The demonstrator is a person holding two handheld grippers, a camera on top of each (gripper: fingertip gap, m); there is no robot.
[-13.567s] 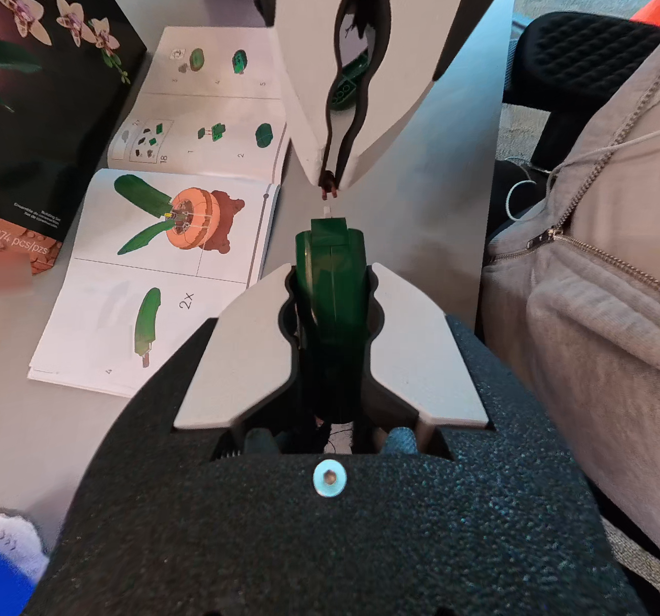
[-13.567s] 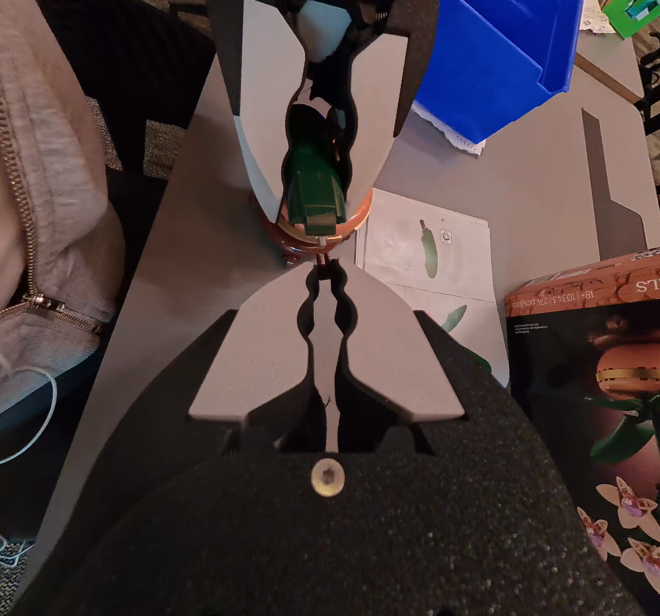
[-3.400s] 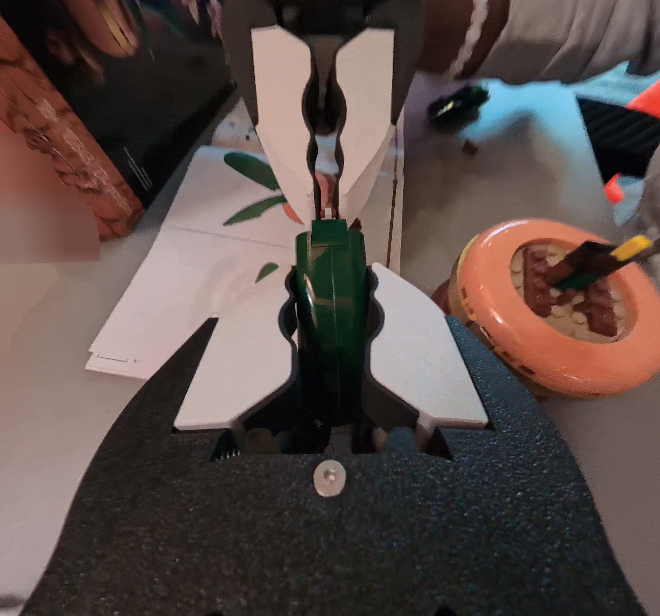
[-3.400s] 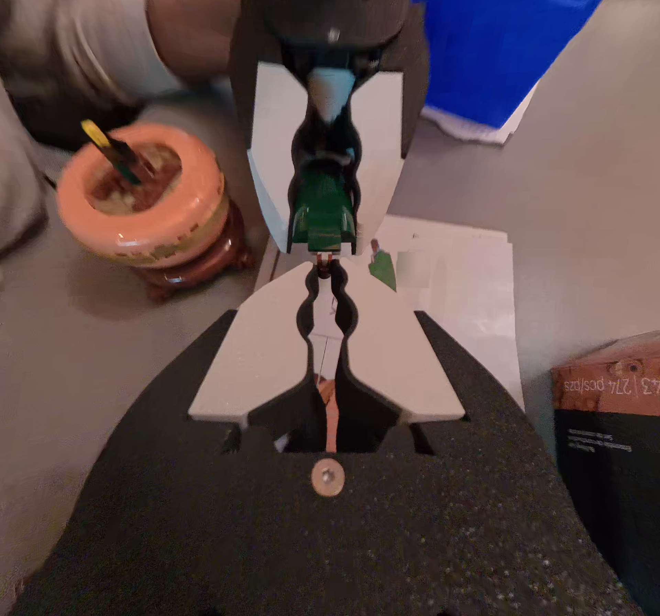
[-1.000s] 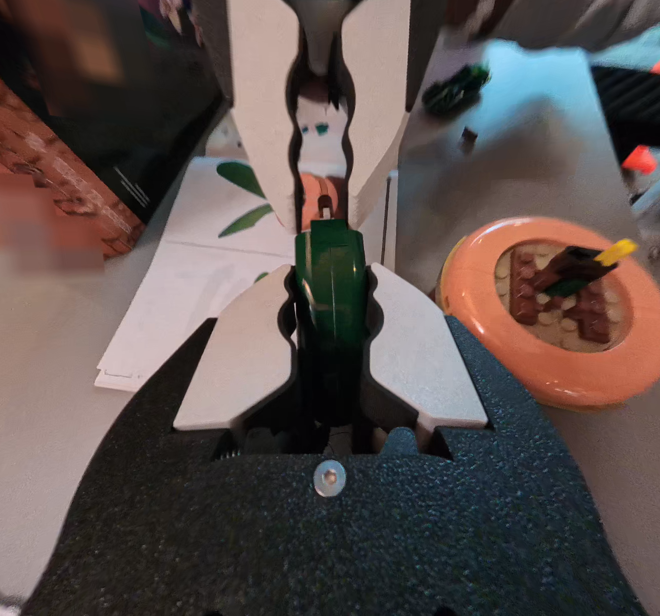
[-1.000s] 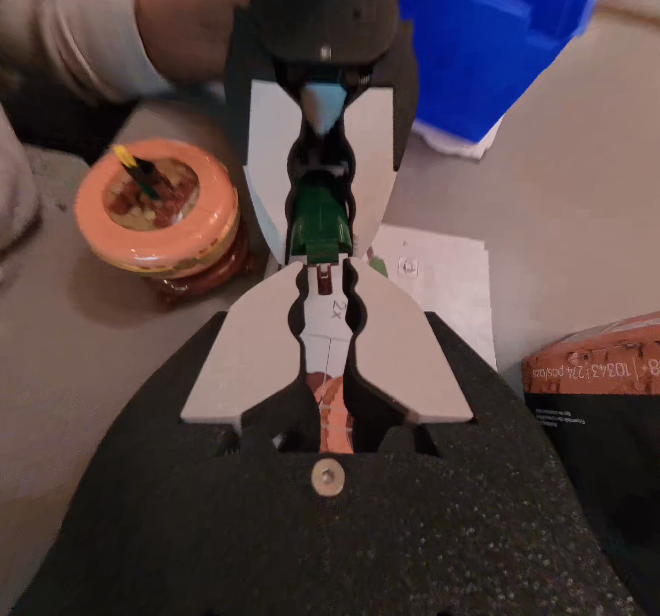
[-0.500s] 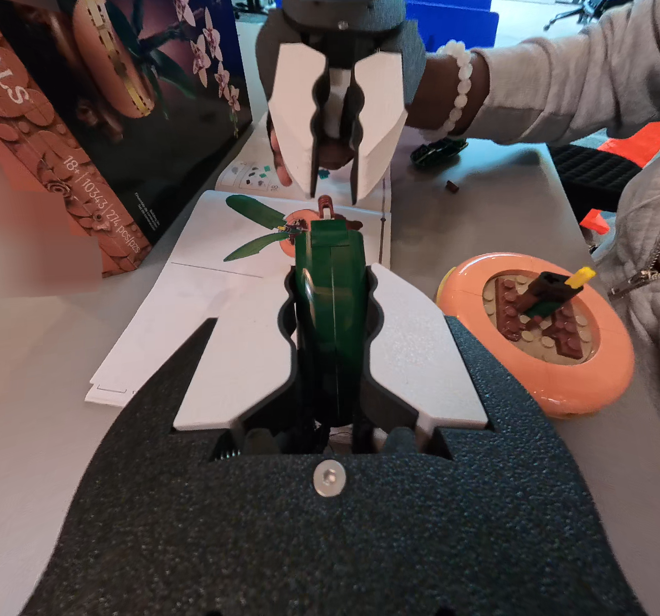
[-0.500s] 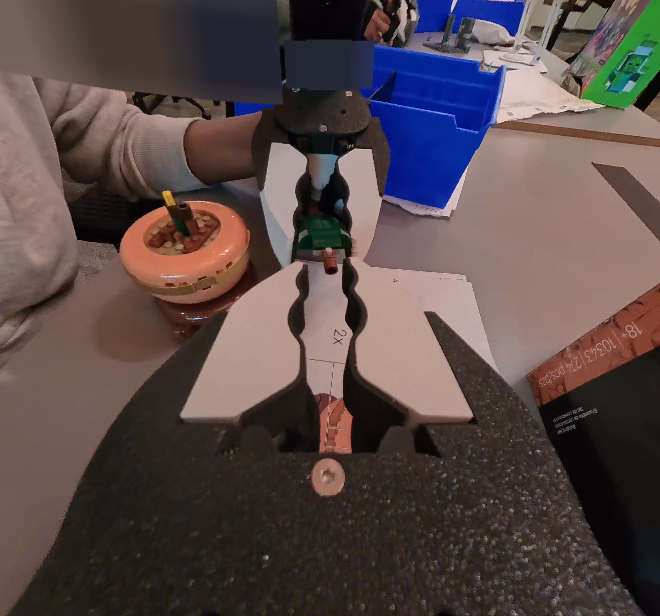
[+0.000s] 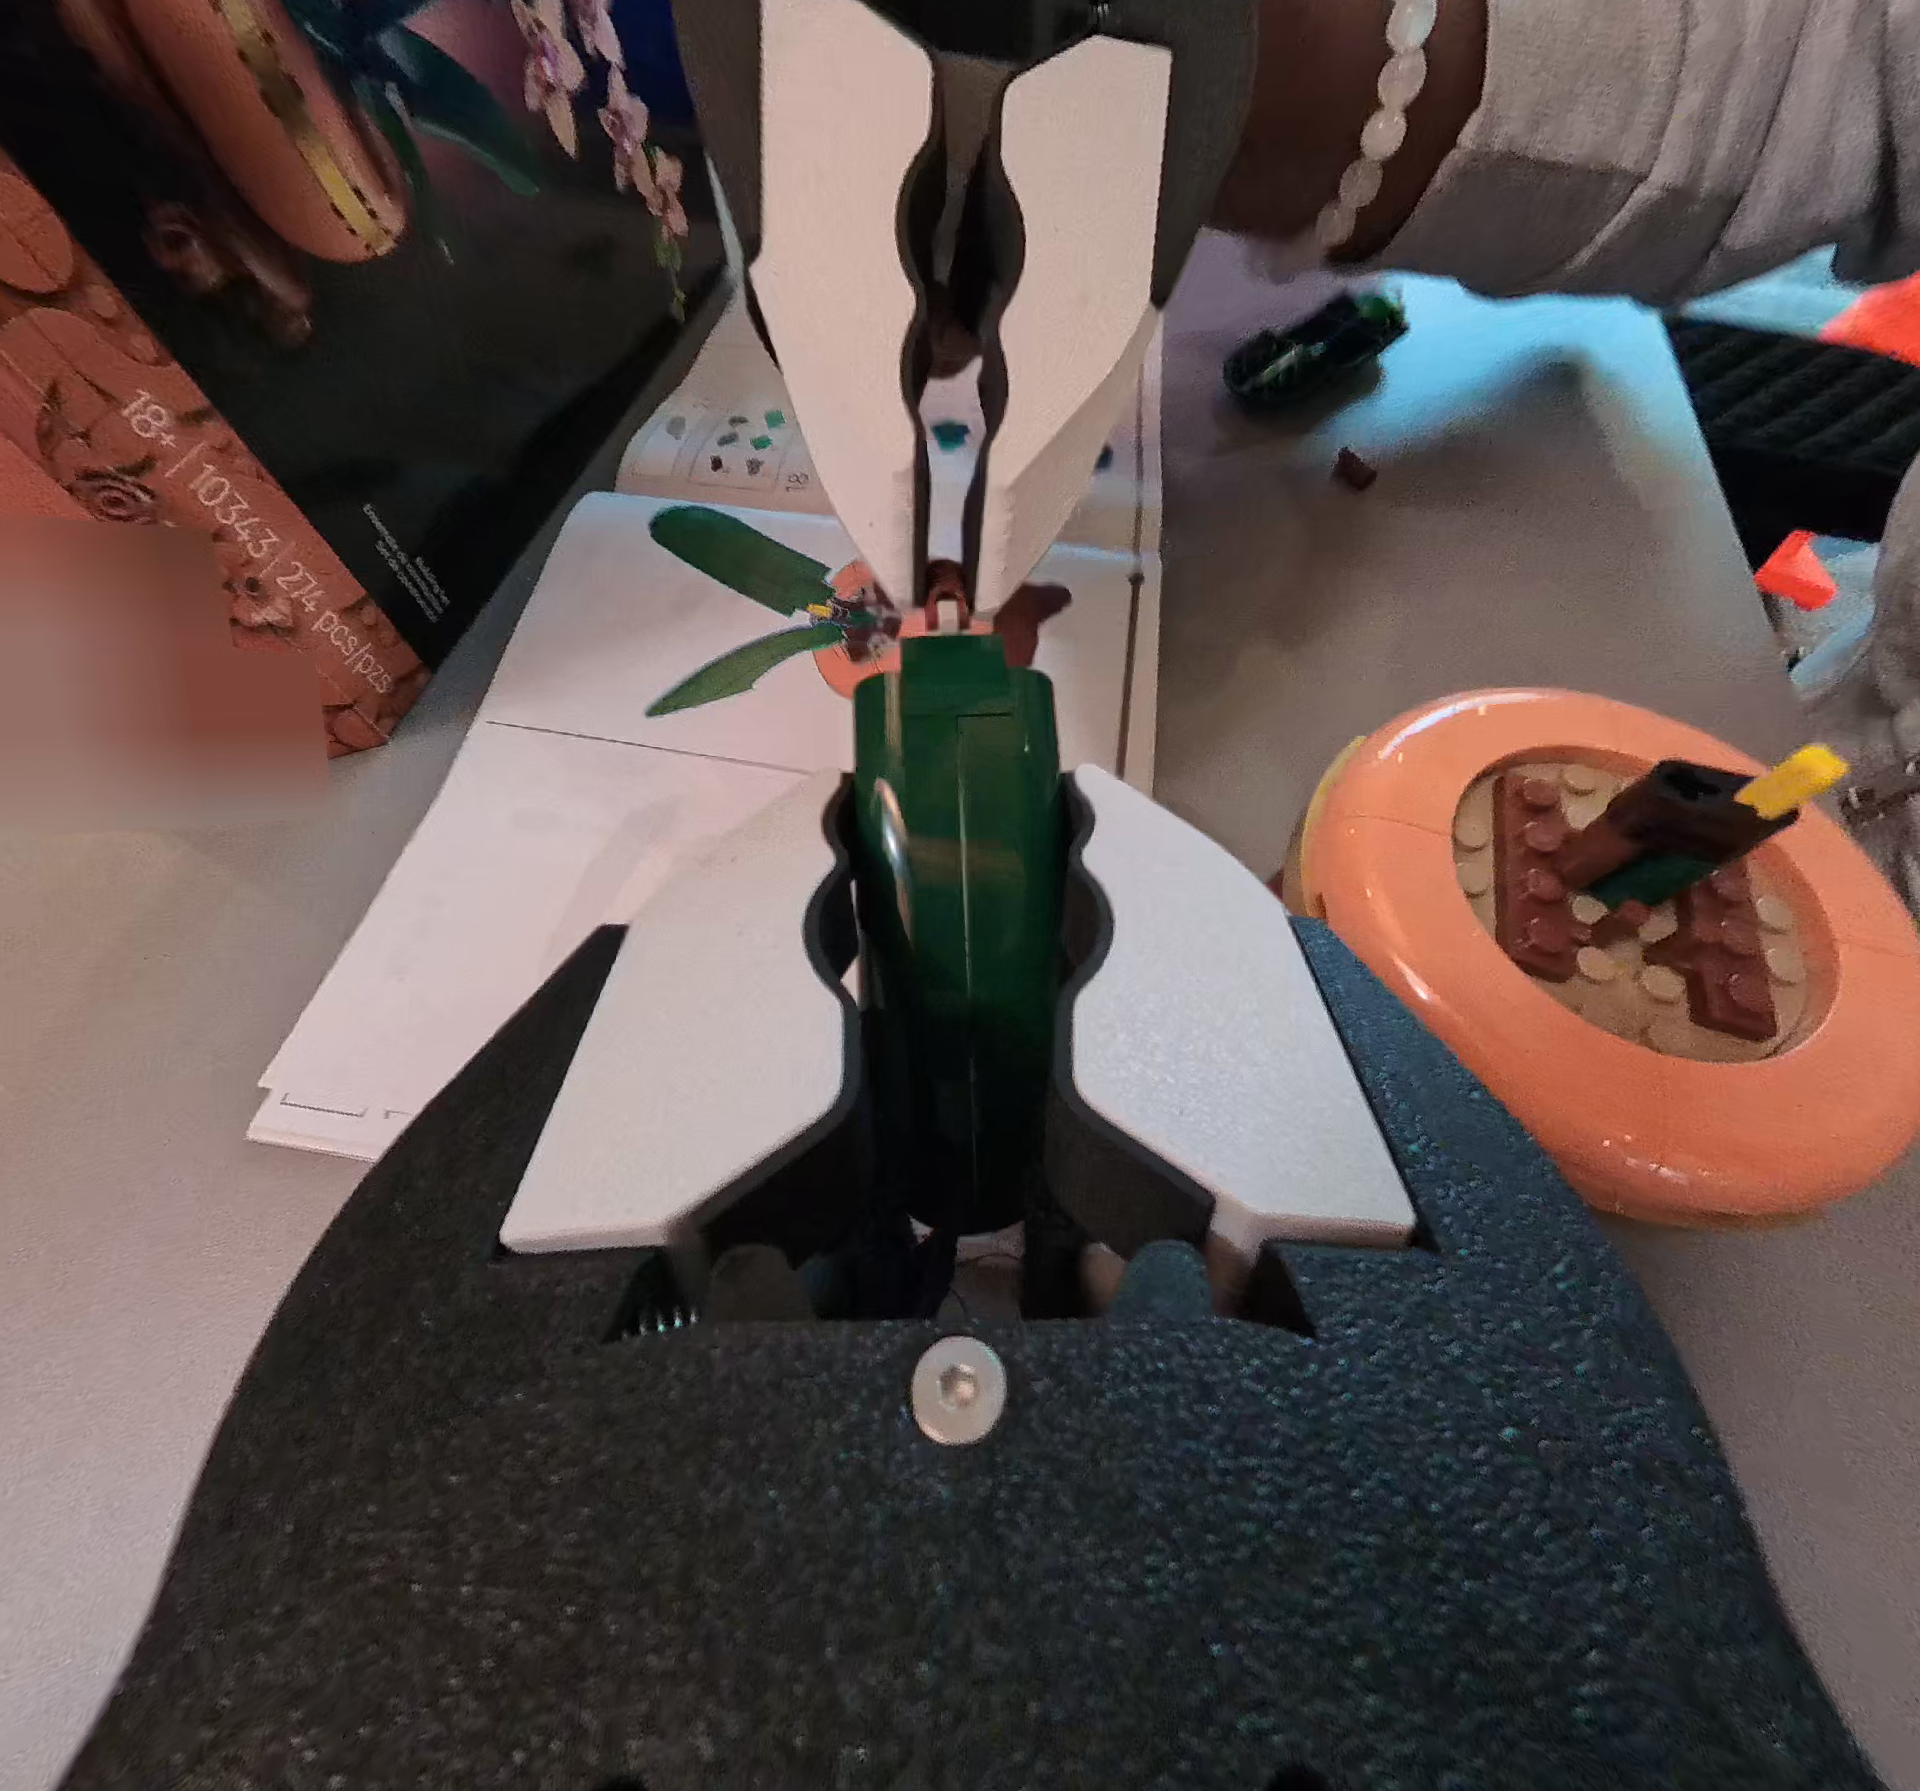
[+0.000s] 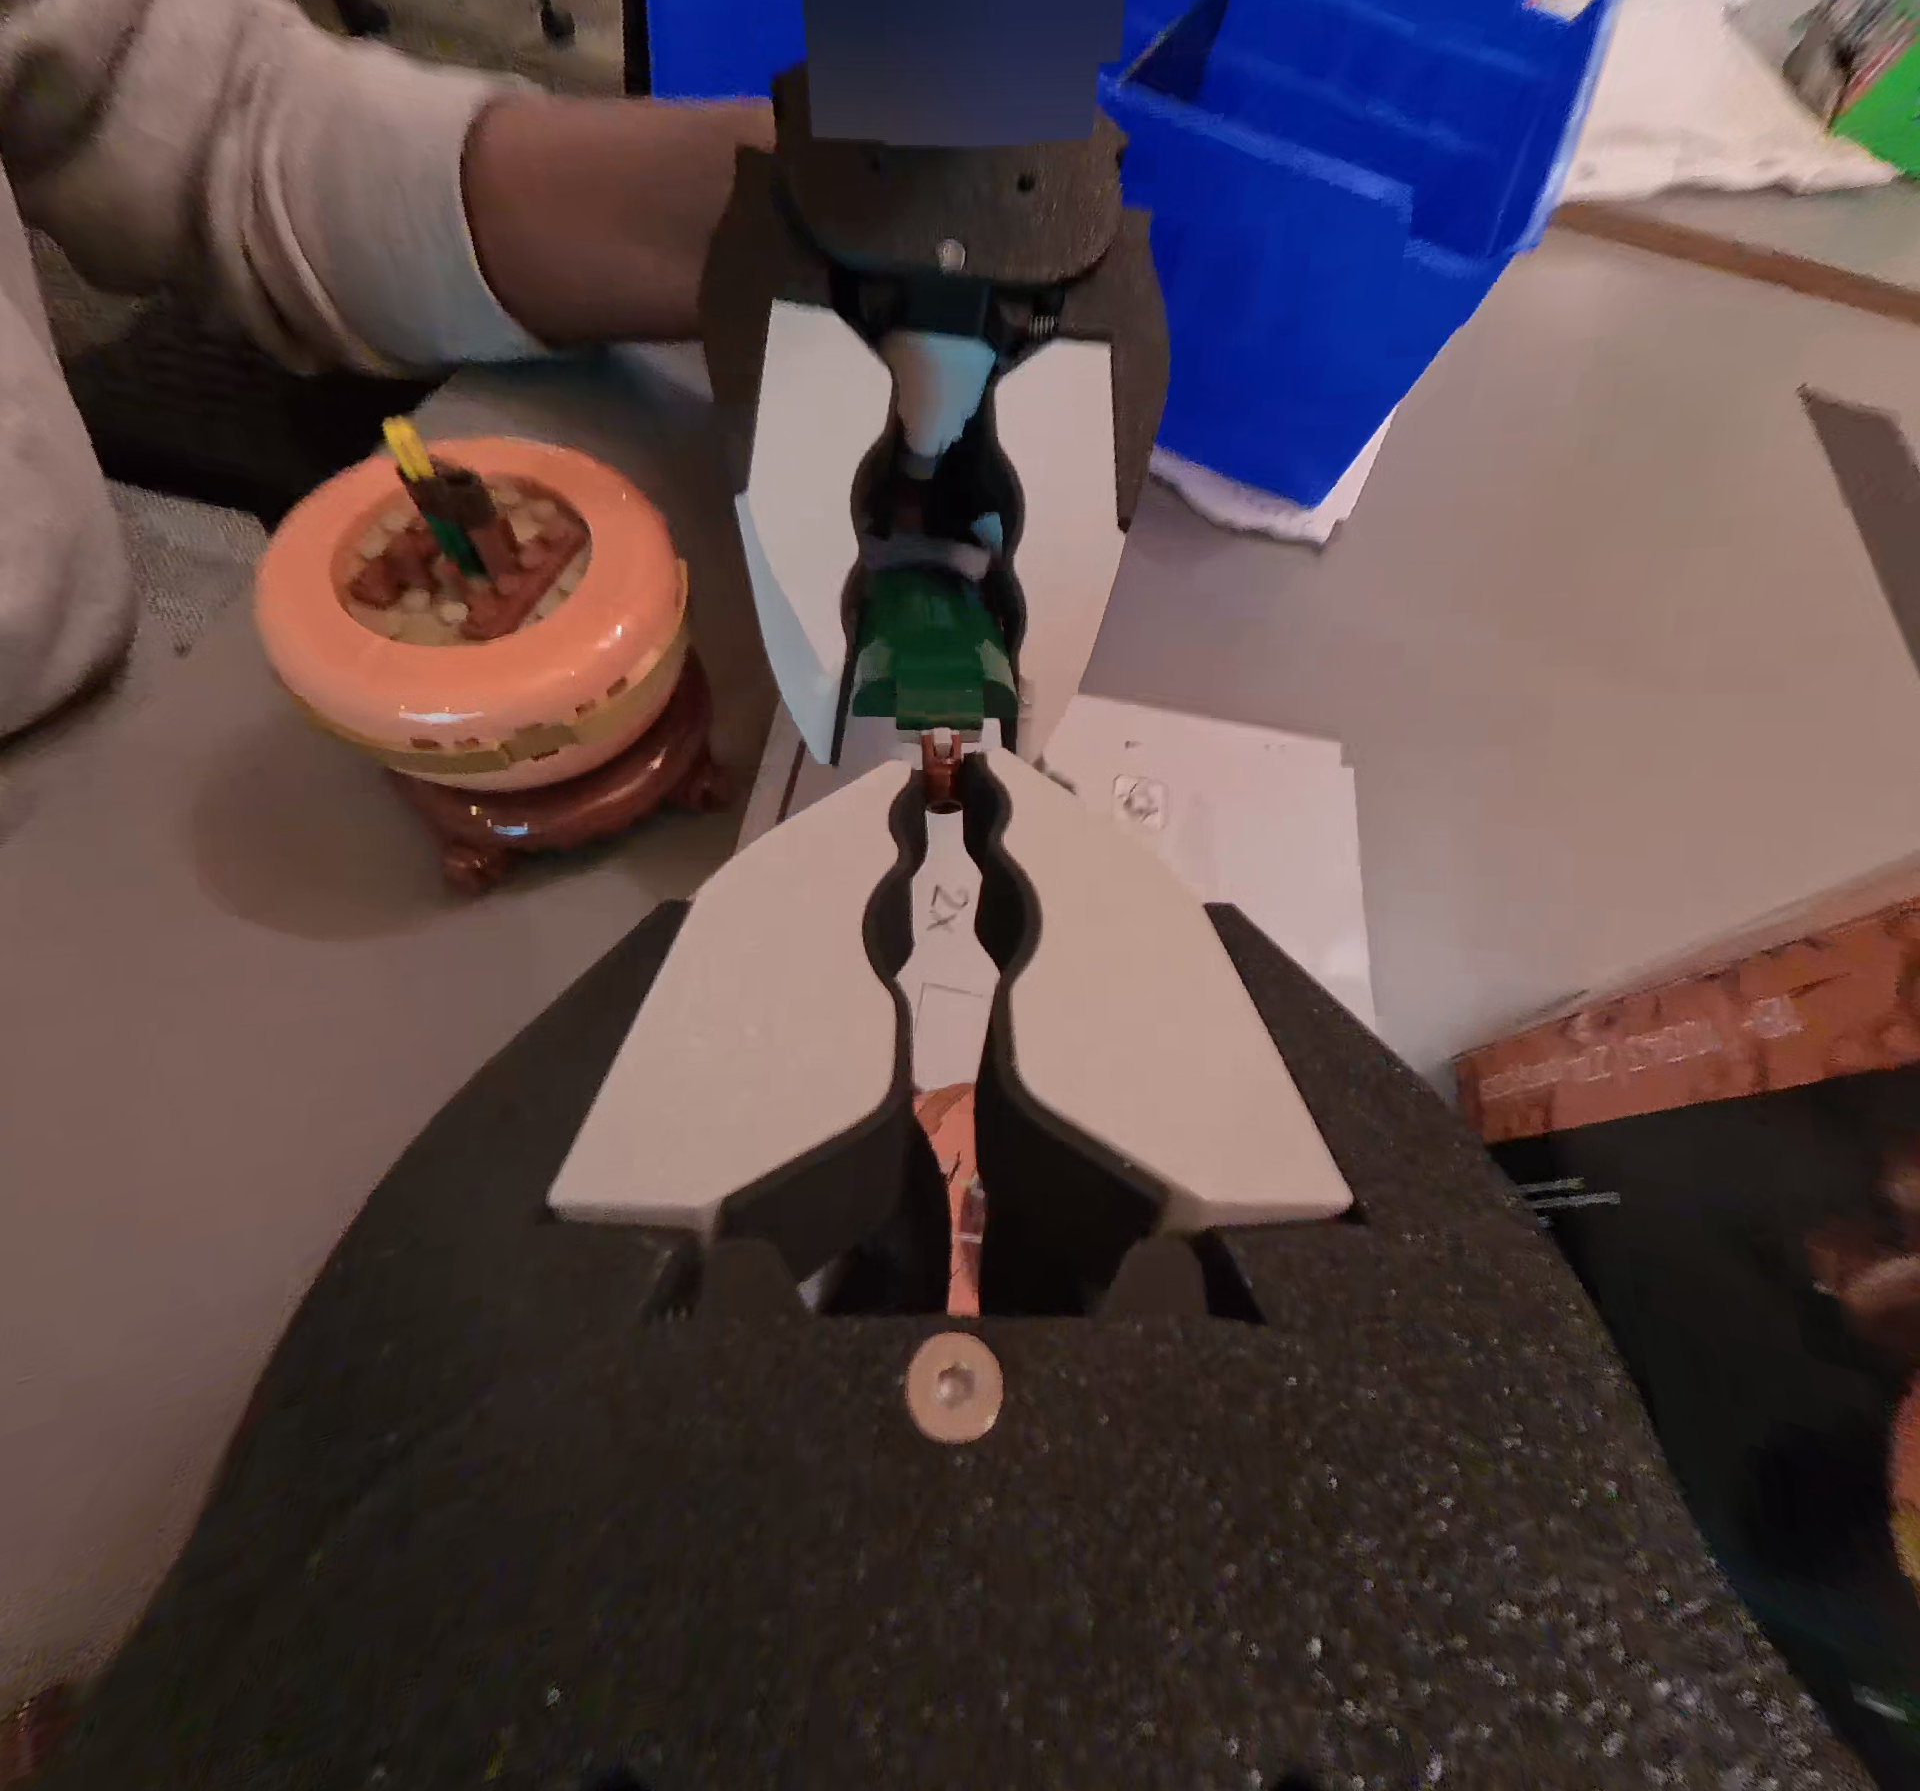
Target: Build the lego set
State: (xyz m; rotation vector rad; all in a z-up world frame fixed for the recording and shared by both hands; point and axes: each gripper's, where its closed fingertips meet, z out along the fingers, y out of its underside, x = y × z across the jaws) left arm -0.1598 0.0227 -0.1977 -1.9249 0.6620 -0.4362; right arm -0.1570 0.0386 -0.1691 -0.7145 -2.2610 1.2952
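Brown connector piece (image 10: 941, 773), half a second ago apart from the right gripper (image 10: 943, 777), is now pinched at its tips against the dark green leaf piece (image 9: 954, 868) clamped in the left gripper (image 9: 954, 806). Beneath lie the instruction booklet (image 9: 582, 806); the orange pot (image 9: 1621, 1107) sits beside.

The left tongs (image 9: 956, 785) point forward, their white fingers (image 9: 1226, 1003) clamped on a green leaf piece (image 9: 956, 868) that juts past the tips. The right tongs (image 10: 943, 785) face them head-on, tip to tip, fingers (image 10: 790, 1014) nearly together and pinching a small brown piece (image 10: 943, 777) at the very tips, which meets the leaf's end. A hand (image 10: 613, 214) in a light sleeve holds the left tongs from behind; a wrist (image 9: 1340, 79) with a white bead bracelet holds the right.
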